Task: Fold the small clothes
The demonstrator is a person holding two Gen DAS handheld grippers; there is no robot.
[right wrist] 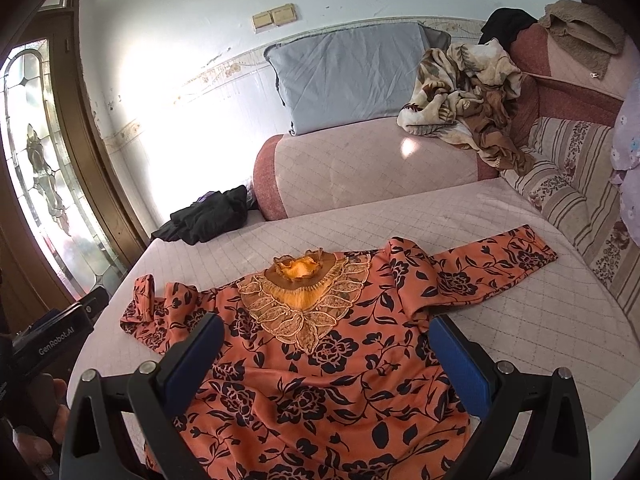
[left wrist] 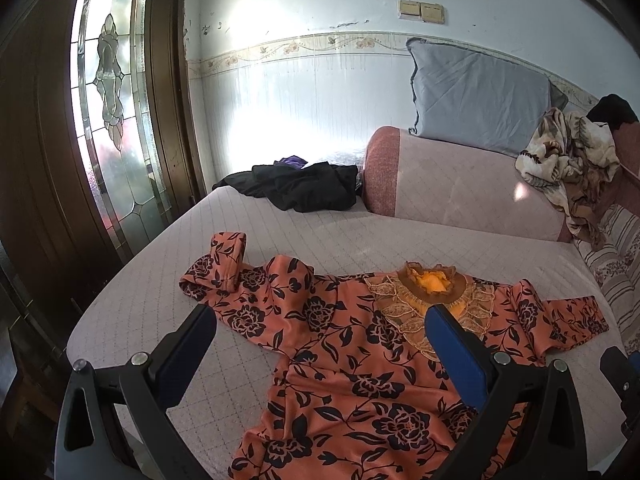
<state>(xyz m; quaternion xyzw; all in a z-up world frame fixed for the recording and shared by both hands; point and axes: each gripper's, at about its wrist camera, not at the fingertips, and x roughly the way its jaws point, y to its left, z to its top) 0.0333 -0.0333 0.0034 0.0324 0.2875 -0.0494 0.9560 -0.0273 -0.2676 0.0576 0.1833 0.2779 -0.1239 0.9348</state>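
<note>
An orange blouse with black flowers [left wrist: 340, 360] lies face up and spread on the quilted pink bed [left wrist: 140, 300], lace collar [left wrist: 432, 292] toward the wall. Its left sleeve [left wrist: 228, 264] is bent back on itself; its right sleeve [right wrist: 492, 264] lies out straight. My left gripper [left wrist: 320, 316] hovers open and empty over the blouse's left chest. My right gripper [right wrist: 328, 324] hovers open and empty over the blouse [right wrist: 340, 380] just below the collar [right wrist: 304, 288]. The left gripper's body [right wrist: 60, 336] shows at the left edge of the right wrist view.
A pile of black clothes [left wrist: 300, 184] lies at the bed's far corner by the glass door [left wrist: 112, 92]. A pink bolster [left wrist: 460, 184] with a grey pillow [left wrist: 480, 96] and a crumpled floral blanket [left wrist: 568, 160] lines the back. Striped cushions [right wrist: 580, 200] line the right side.
</note>
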